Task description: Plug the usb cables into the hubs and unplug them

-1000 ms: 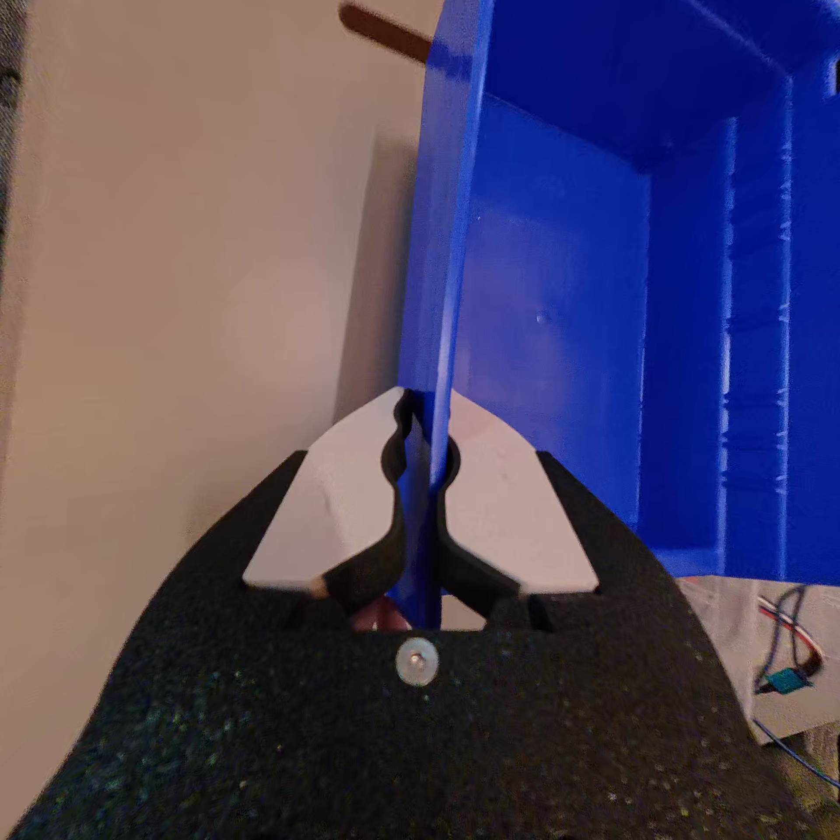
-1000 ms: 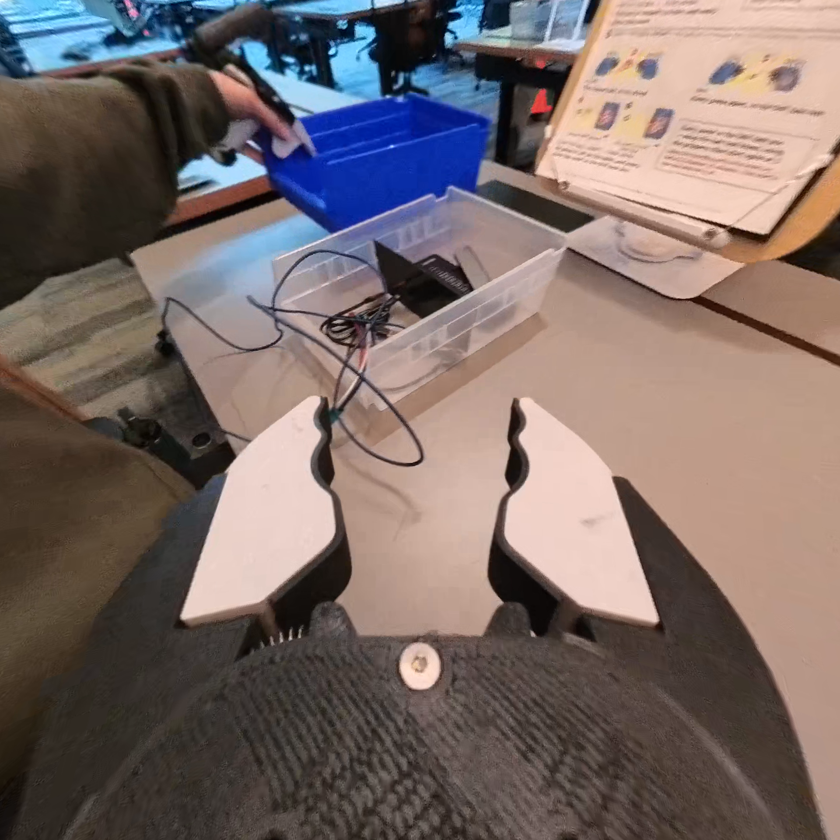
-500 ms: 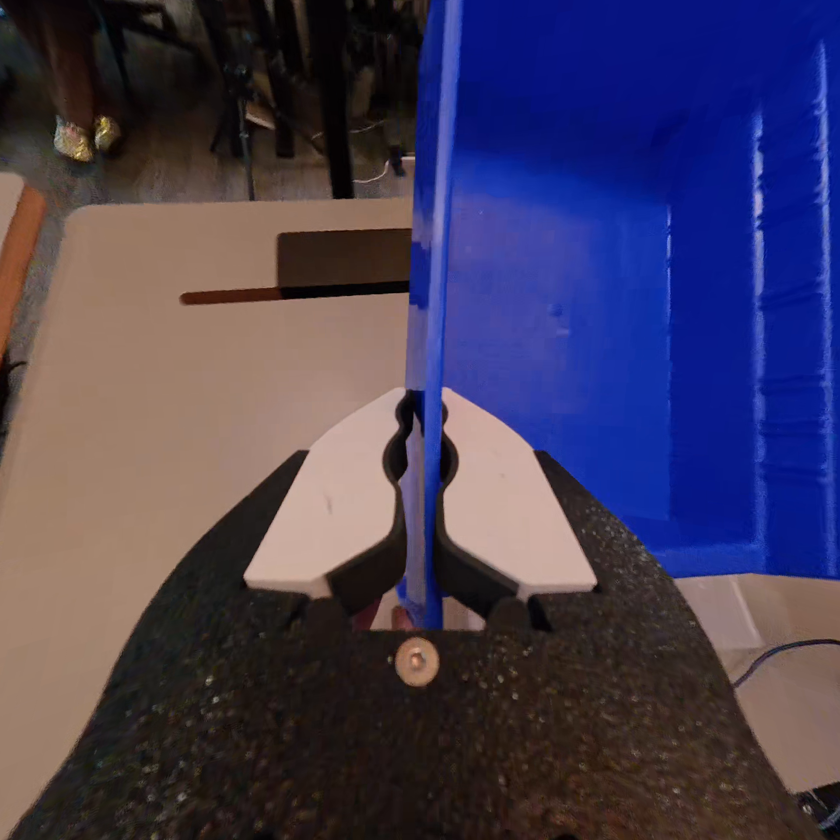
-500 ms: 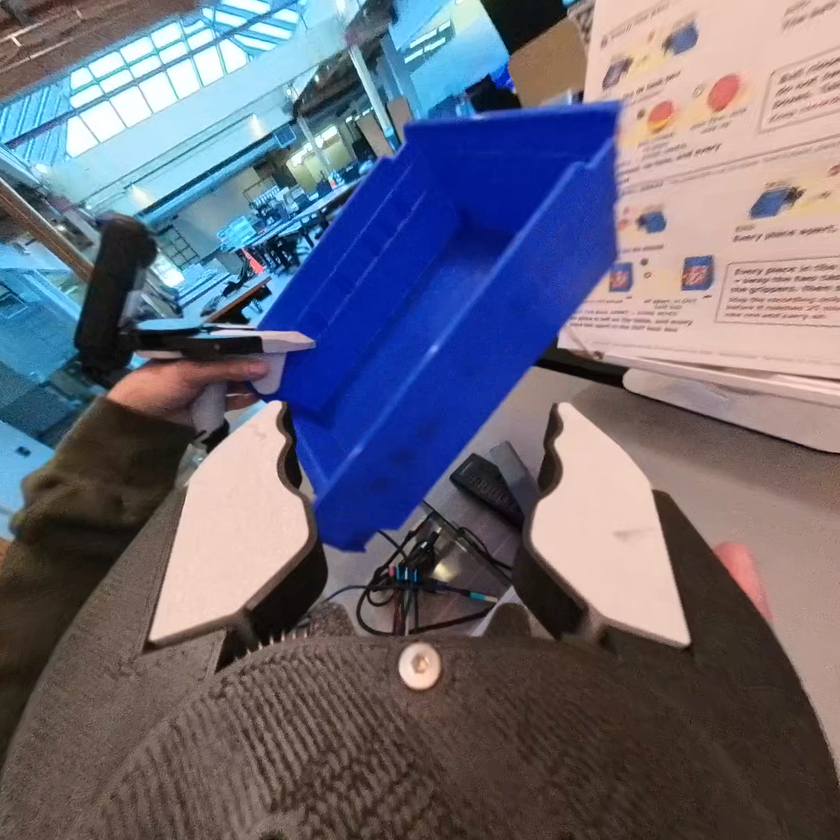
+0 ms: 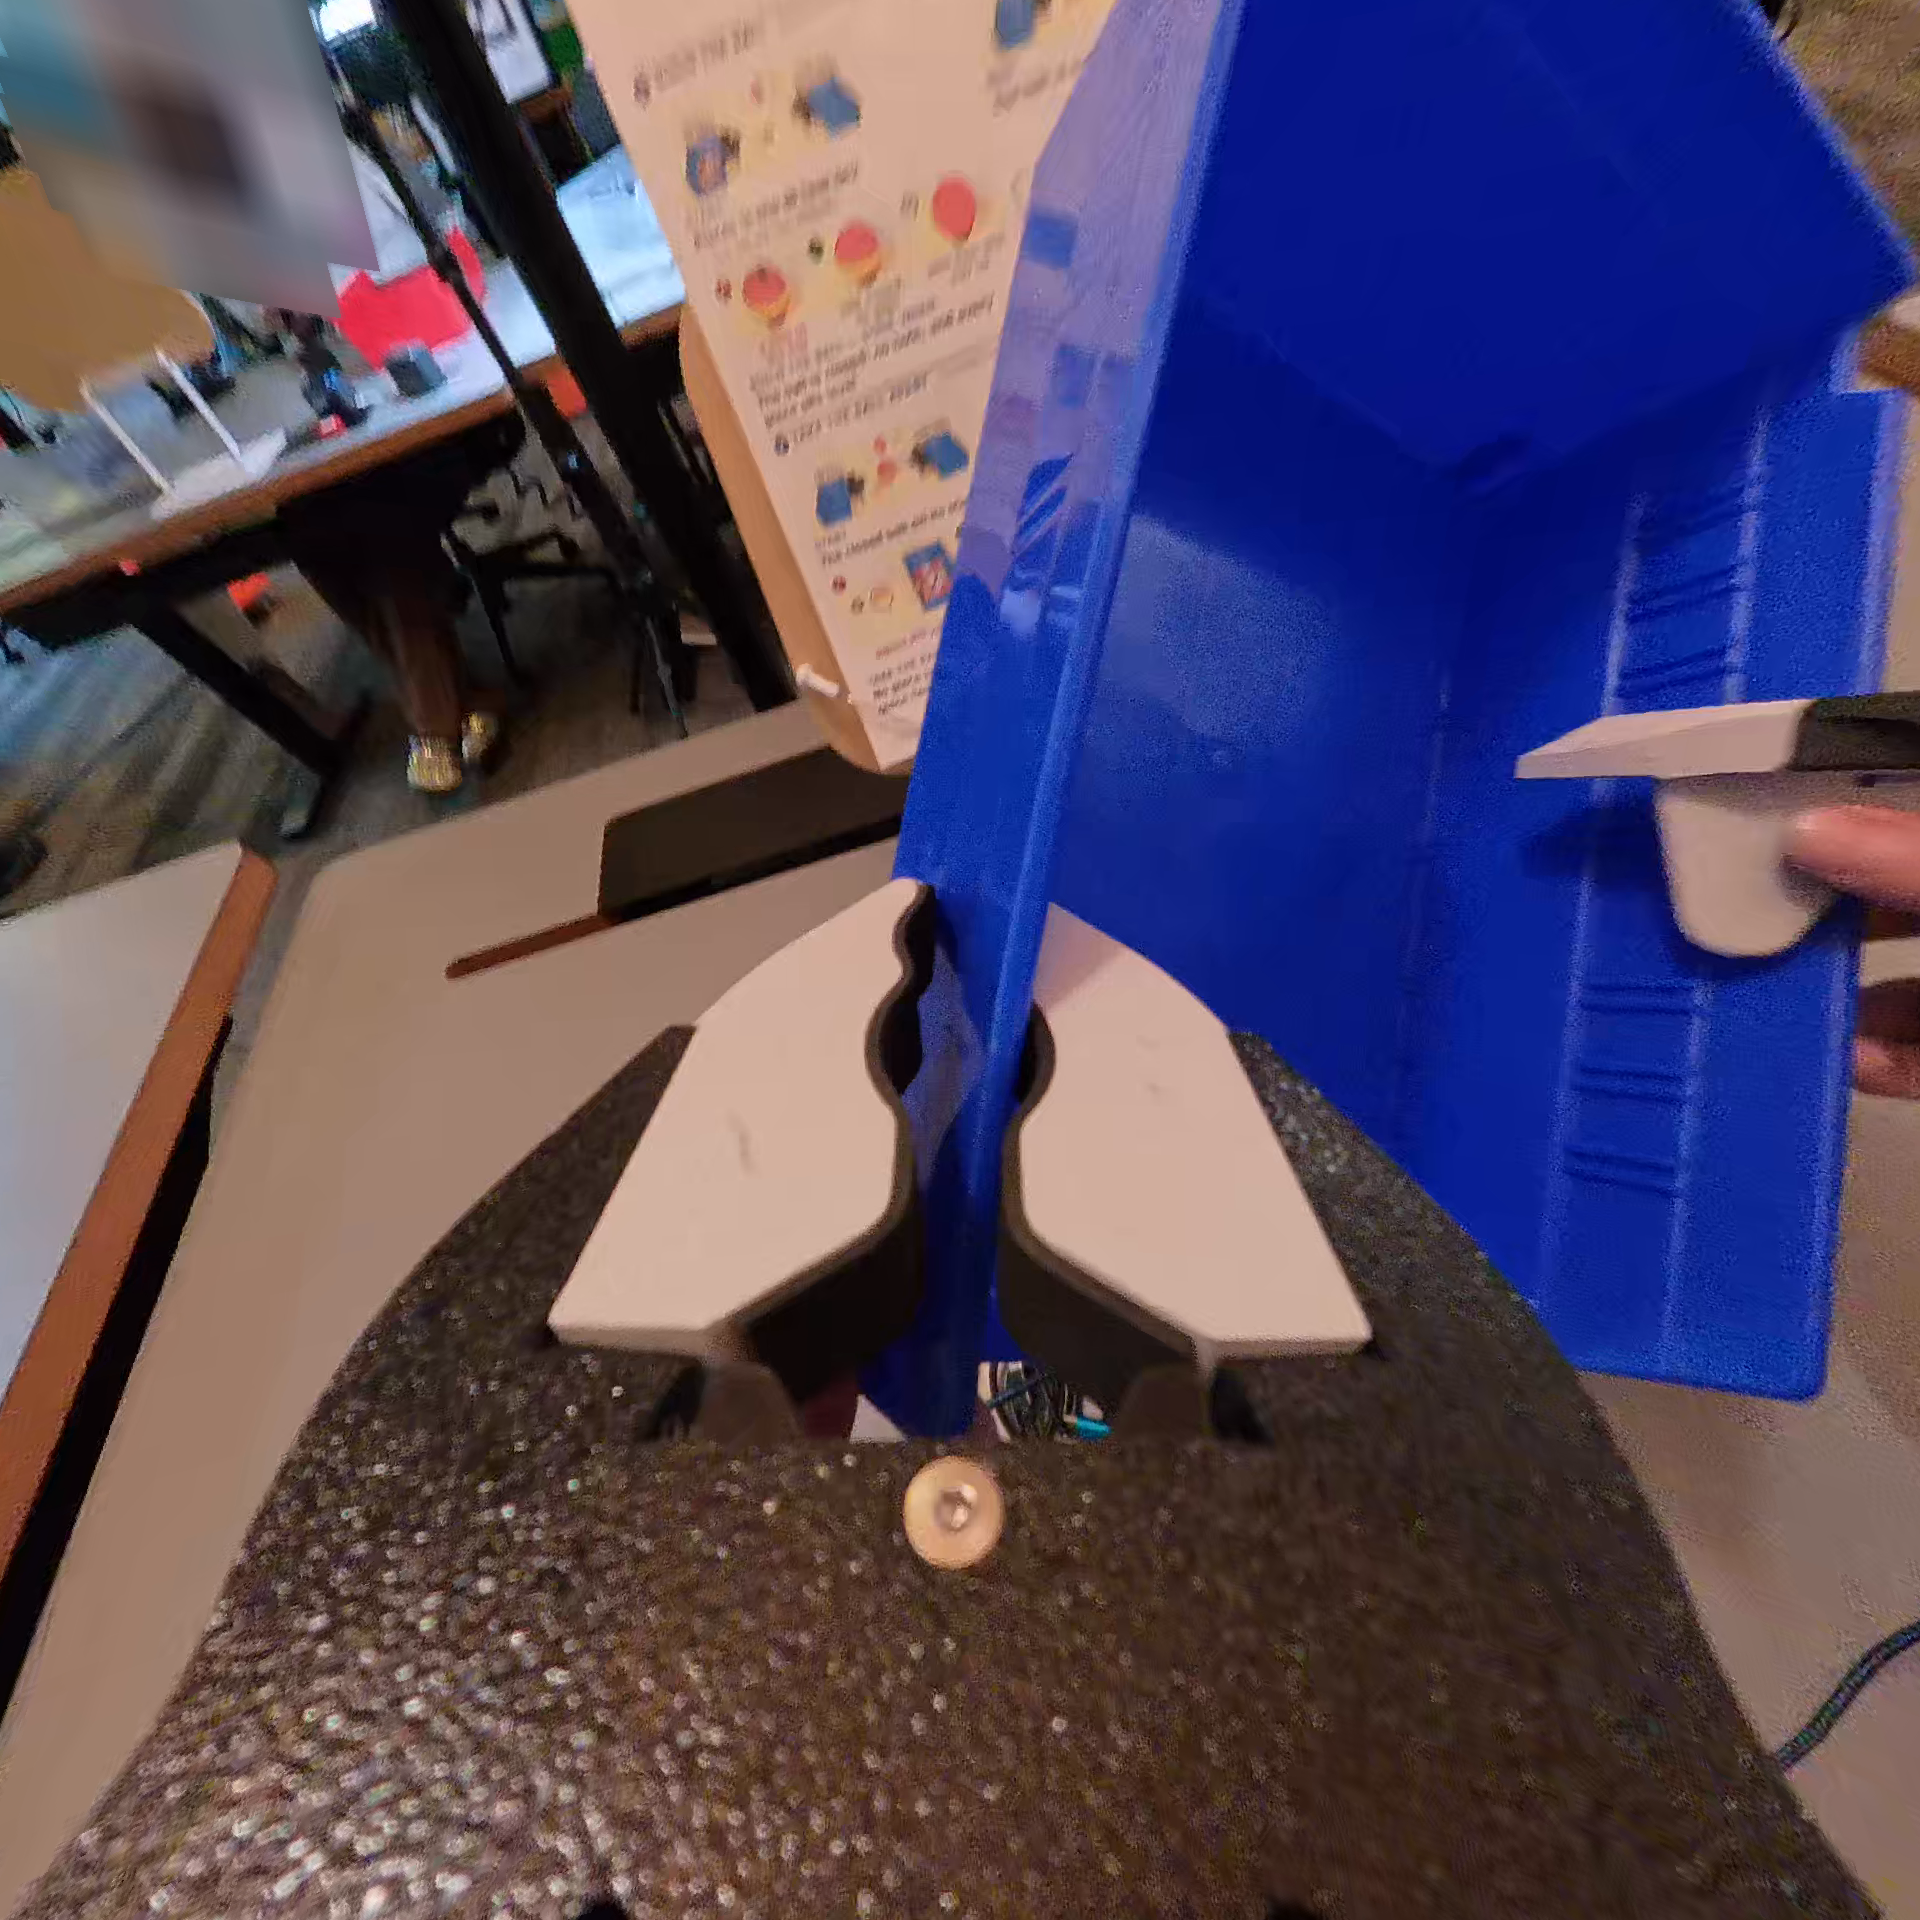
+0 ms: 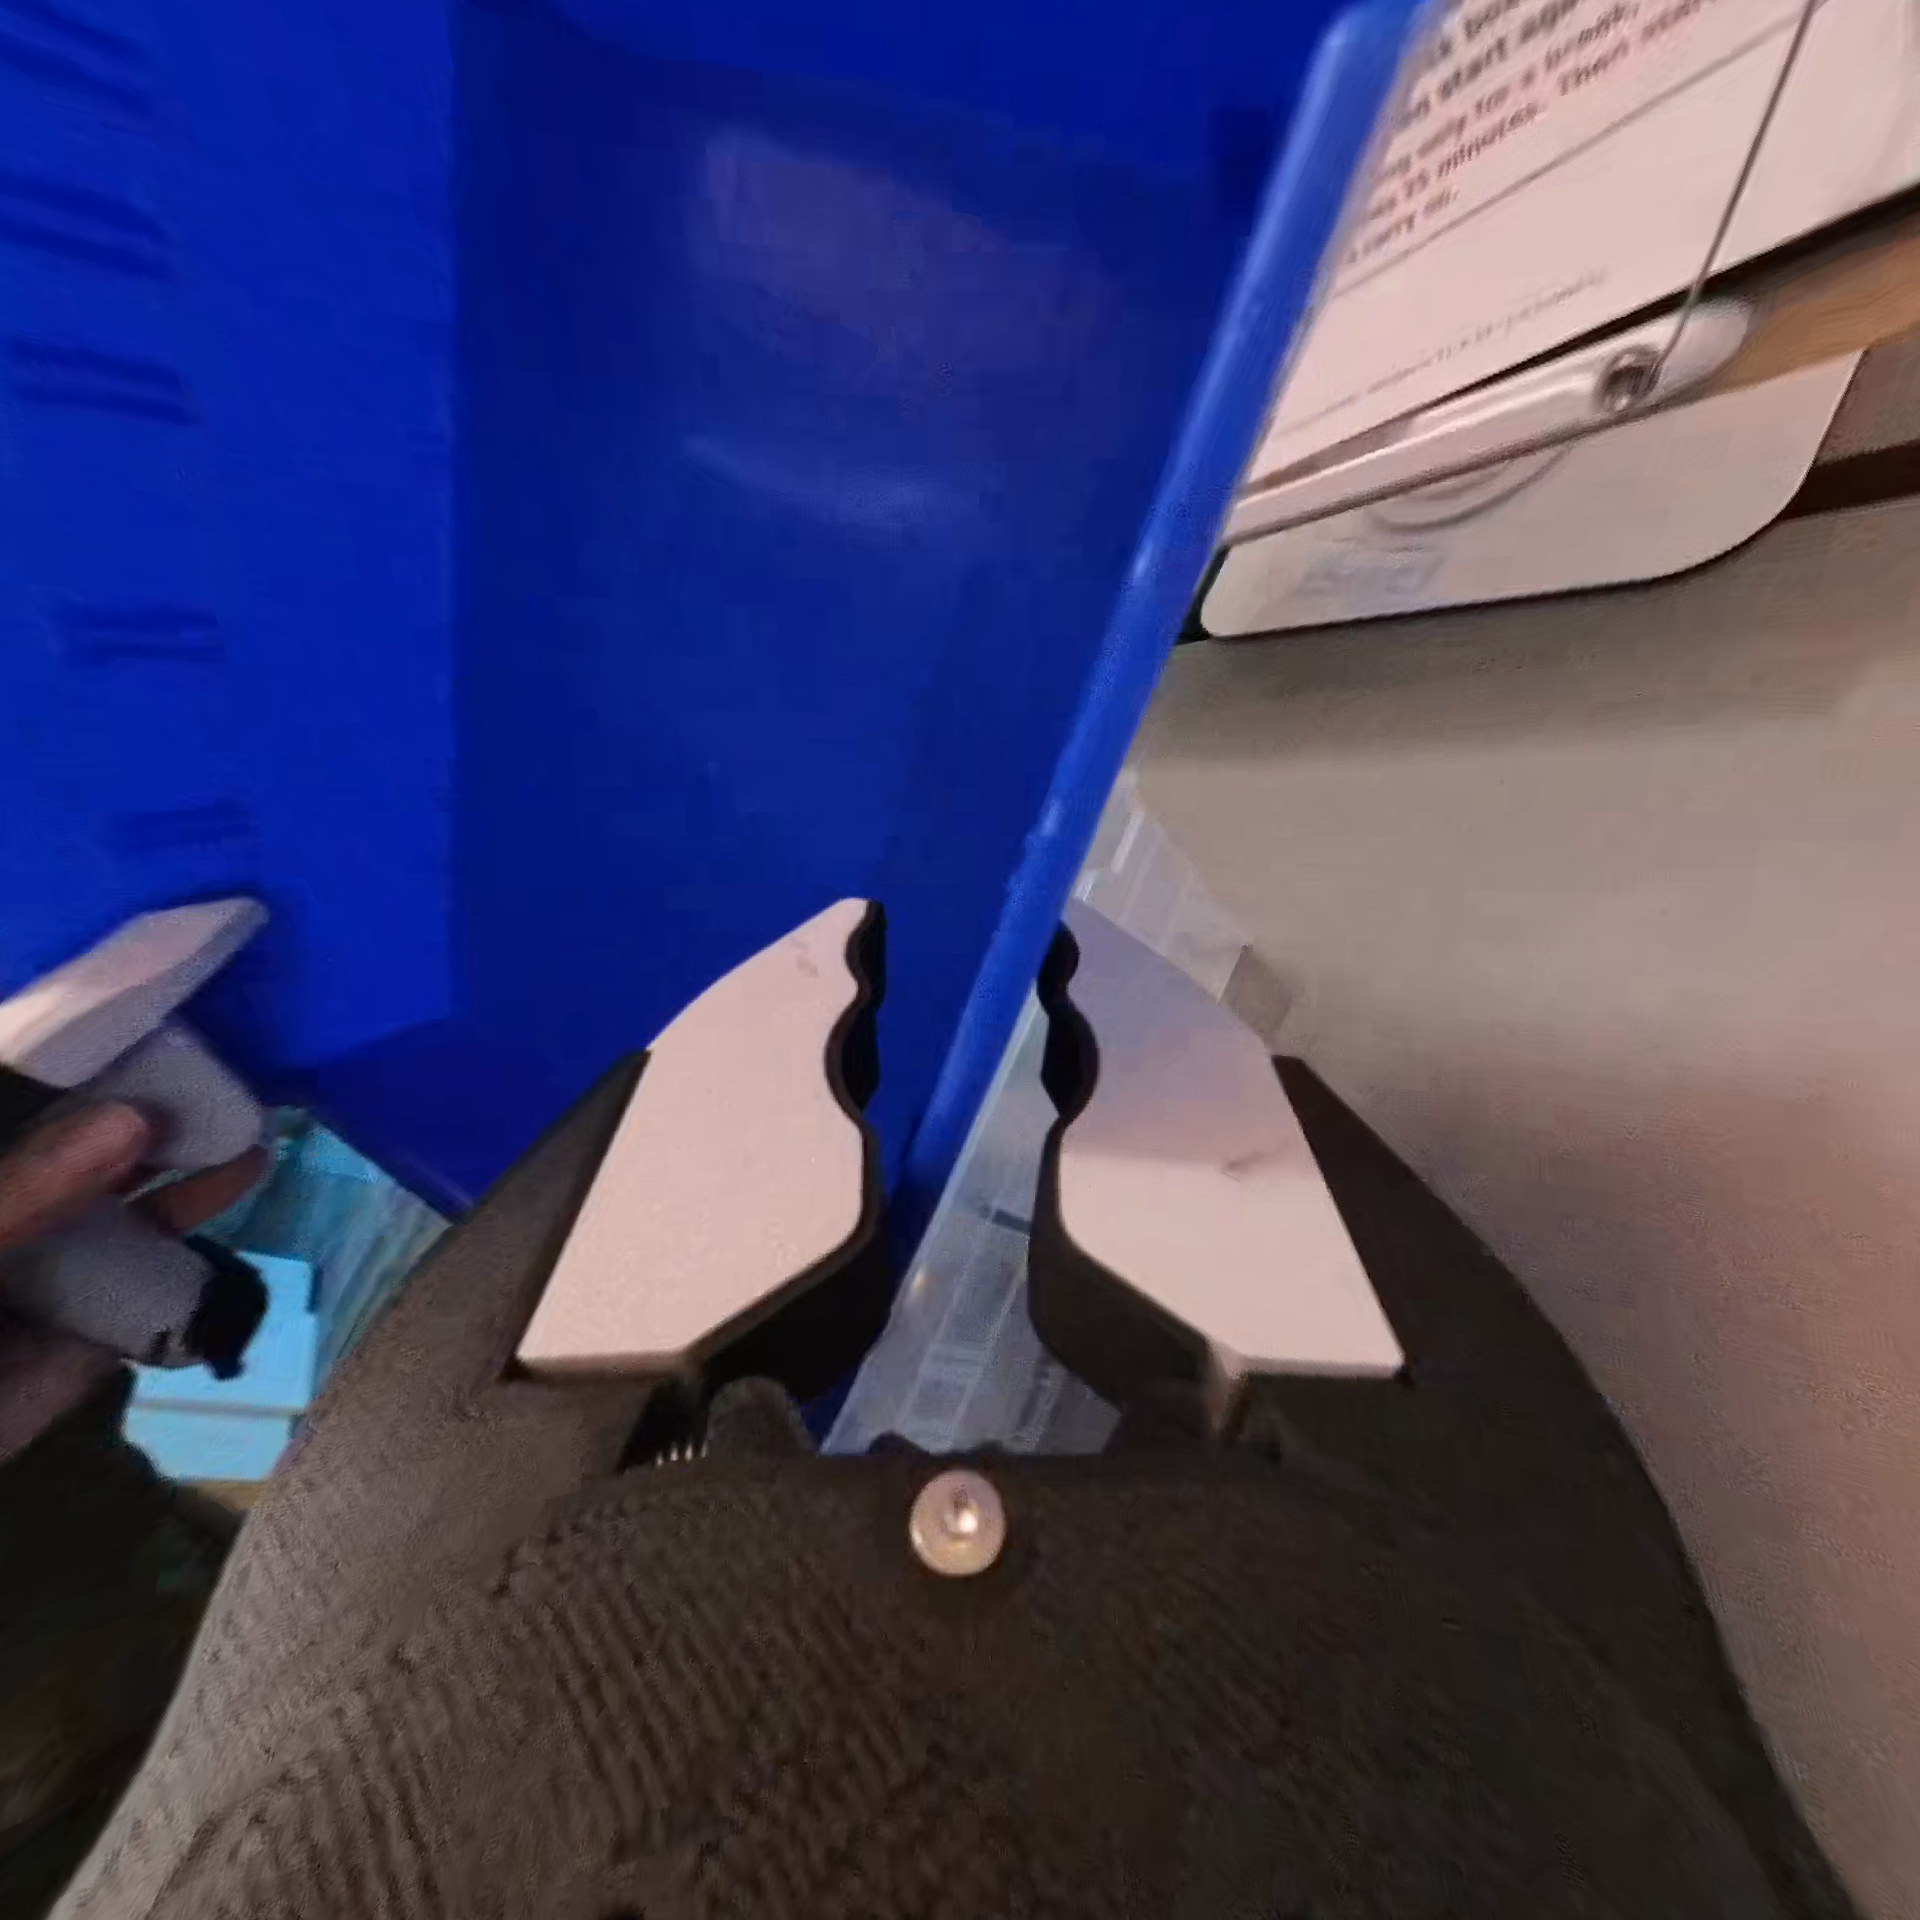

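1. The left hand-held gripper (image 5: pixel 975 920) pinches one side wall of a blue bin (image 5: pixel 1299 623). Its white fingers are pressed against the wall from both sides.
2. Through the small gap at the base of those fingers a tangle of coloured usb cables (image 5: pixel 1039 1397) shows, lying below the lifted bin. The hubs cannot be made out in either view.
3. The right hand-held gripper (image 6: pixel 961 925) straddles the opposite wall of the bin, its fingers drawn close around the rim. The right finger lies against the wall, and a sliver of blue shows beside the left one. Whether the grip is firm cannot be told.
4. Under the right hand-held gripper the ribbed wall of a clear plastic bin (image 6: pixel 987 1309) shows between the fingers.
5. The blue bin hangs above the grey tabletop (image 5: pixel 416 1039), tipped up on end with its open face turned toward the right hand-held gripper.
6. A flat black slab (image 5: pixel 748 821) lies at the far edge of the tabletop, just behind the bin.
7. Behind the slab a printed instruction sheet (image 5: pixel 852 312) stands tilted on a brown board.
8. Farther off, another table (image 5: pixel 312 457) stands on dark legs across the room.
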`<state>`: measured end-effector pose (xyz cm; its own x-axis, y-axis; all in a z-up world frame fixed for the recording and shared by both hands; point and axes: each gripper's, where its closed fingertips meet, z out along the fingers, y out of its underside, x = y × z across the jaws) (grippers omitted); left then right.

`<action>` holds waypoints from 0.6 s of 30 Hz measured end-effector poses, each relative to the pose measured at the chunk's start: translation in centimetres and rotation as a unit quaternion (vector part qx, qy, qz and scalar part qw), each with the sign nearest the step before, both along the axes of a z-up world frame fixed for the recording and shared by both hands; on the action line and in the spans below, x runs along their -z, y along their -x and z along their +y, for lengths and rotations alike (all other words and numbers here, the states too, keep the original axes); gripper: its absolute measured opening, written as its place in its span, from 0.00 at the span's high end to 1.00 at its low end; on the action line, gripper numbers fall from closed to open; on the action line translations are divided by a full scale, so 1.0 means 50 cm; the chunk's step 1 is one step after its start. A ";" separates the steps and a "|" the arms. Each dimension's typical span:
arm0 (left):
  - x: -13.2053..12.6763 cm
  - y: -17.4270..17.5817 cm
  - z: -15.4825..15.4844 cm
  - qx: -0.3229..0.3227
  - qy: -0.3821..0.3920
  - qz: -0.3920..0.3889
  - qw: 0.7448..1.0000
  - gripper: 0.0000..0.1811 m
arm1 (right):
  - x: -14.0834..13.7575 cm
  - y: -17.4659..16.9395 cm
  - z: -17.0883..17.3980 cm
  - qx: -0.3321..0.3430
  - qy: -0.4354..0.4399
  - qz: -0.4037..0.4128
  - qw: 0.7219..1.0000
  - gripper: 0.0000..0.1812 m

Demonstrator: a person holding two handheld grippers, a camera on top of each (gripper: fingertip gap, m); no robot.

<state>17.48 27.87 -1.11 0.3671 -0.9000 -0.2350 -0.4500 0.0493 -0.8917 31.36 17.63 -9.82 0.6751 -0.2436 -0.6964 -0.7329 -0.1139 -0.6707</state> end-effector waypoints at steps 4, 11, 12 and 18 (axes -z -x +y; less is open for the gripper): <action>-0.071 -0.017 -0.069 0.076 -0.006 -0.074 0.994 0.85 | -0.064 -0.047 -0.009 -0.019 0.026 -0.044 0.999 0.91; -0.059 0.046 -0.173 0.226 0.054 -0.060 0.971 0.54 | -0.112 -0.188 -0.142 -0.079 0.195 -0.141 0.967 0.95; -0.038 0.063 -0.148 0.208 0.052 -0.052 0.975 0.55 | -0.099 -0.224 -0.182 -0.072 0.243 -0.160 0.954 0.96; 0.195 0.165 0.055 0.058 0.123 0.094 0.986 0.62 | 0.041 -0.379 -0.413 -0.055 0.421 -0.118 0.898 0.96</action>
